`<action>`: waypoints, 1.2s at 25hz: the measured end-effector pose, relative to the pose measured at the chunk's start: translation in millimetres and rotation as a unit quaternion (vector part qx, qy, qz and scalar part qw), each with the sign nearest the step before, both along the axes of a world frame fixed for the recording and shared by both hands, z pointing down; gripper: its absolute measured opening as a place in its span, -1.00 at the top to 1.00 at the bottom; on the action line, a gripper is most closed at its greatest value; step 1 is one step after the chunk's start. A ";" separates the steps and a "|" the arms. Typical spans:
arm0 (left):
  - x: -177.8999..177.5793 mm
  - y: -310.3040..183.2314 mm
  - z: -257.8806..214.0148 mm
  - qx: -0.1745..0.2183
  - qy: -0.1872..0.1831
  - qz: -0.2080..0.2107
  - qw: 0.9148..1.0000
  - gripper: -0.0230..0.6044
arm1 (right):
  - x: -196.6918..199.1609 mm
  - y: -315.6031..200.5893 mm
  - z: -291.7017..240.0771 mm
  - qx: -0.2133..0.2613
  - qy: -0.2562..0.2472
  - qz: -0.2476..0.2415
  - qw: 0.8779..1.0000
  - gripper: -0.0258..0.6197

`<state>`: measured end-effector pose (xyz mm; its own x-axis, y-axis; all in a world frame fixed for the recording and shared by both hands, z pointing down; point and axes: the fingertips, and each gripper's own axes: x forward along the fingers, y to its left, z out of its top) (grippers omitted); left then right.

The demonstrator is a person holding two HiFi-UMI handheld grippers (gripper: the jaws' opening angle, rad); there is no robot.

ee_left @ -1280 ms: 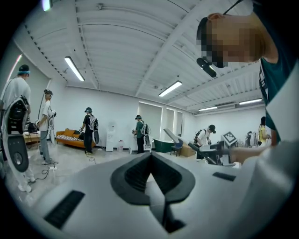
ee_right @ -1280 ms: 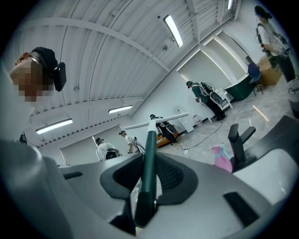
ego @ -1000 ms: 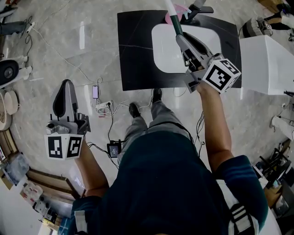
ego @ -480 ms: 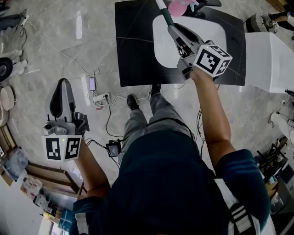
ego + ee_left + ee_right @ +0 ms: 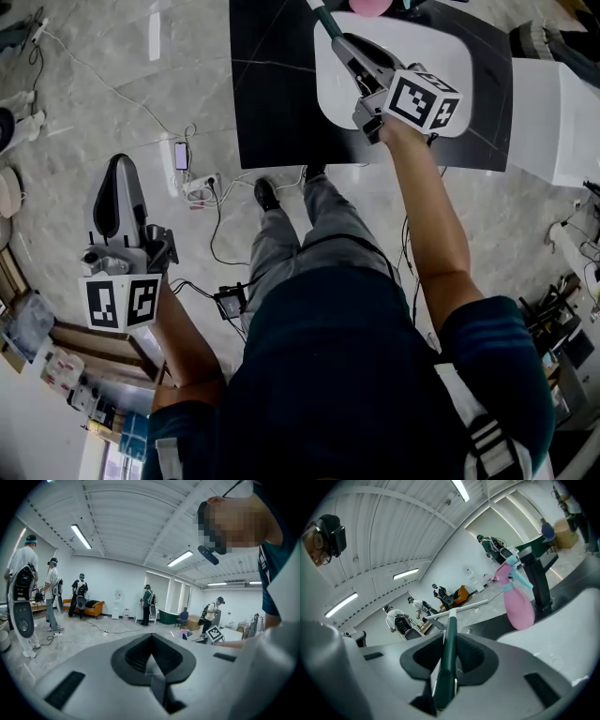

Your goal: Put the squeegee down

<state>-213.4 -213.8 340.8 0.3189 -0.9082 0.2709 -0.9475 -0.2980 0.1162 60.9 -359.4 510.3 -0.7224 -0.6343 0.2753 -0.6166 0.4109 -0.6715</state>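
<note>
Right hand-held gripper [image 5: 447, 651] clamps the squeegee [image 5: 451, 620] handle; left hand-held gripper [image 5: 151, 666] closed, empty.

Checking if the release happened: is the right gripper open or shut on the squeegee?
Shut on it: the right gripper has its jaws pressed against both sides of the squeegee handle.
</note>
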 end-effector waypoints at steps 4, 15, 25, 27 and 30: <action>2.9 -2.1 11.0 -0.009 0.003 -0.001 1.000 0.91 | -2.9 -5.3 21.7 -0.013 0.008 -0.004 1.000 0.63; 3.8 -5.0 35.6 -0.033 0.008 -0.007 0.999 0.91 | -12.6 -16.9 73.8 -0.040 0.040 -0.001 0.998 0.63; 2.8 -4.7 44.7 -0.040 0.012 -0.008 0.999 0.91 | -24.0 -20.7 90.0 -0.033 0.063 -0.003 0.997 0.63; 3.5 -4.3 44.9 -0.040 0.012 -0.008 0.999 0.91 | -26.1 -21.3 91.6 -0.028 0.066 -0.006 0.997 0.63; 3.2 -1.5 44.6 -0.040 0.012 -0.009 0.999 0.91 | -27.5 -18.2 98.1 -0.033 0.079 -0.007 0.996 0.63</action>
<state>-210.2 -215.3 385.4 0.3104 -0.8895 0.3352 -0.9491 -0.2704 0.1613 33.4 -377.6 608.4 -0.6762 -0.6002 0.4272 -0.7106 0.3783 -0.5932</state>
